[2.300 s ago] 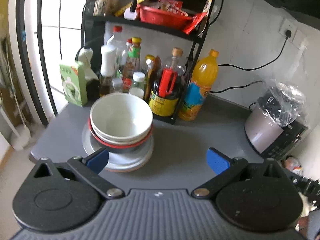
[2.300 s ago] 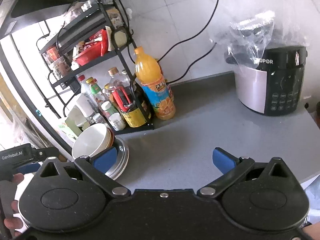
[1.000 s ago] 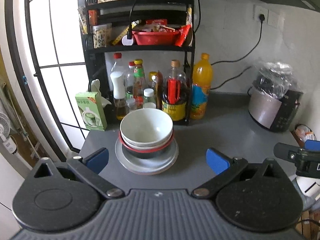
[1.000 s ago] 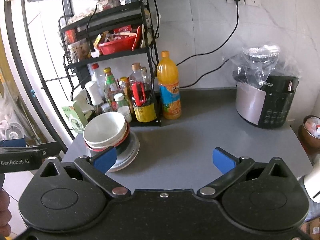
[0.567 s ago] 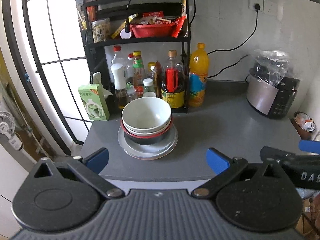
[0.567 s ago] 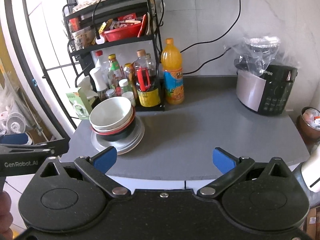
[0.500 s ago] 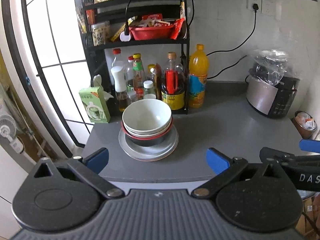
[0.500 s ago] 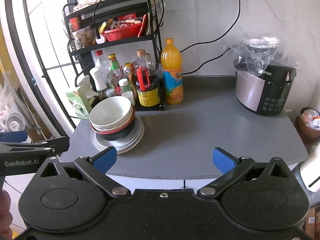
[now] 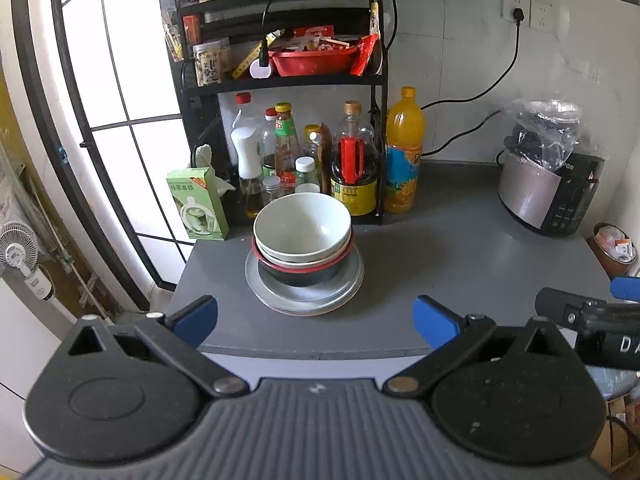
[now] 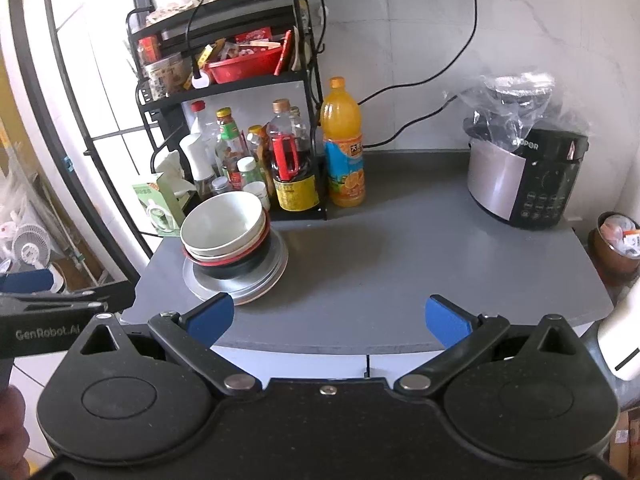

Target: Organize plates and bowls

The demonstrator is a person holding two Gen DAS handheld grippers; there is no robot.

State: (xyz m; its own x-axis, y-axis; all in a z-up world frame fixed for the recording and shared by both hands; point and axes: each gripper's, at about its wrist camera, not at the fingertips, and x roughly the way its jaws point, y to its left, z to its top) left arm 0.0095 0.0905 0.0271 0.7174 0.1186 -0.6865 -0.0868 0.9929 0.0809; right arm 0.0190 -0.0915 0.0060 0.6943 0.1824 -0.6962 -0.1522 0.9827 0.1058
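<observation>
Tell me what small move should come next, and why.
Probably none beyond parking both tools: the bowls sit nested on the plates, and the left gripper and right gripper are open, empty, back off the counter.

both wrist views face the counter from off its front edge, sharing the bowl stack

**Materials and finishes**

Top bowl looked glazed ceramic, glossy pale. Plates underneath were dull grey metal. Countertop was matt grey, smooth. Rice cooker had a brushed metal shell and black plastic panel, under crinkled clear plastic. Shelf rack was black metal. Green box was printed cardboard.
</observation>
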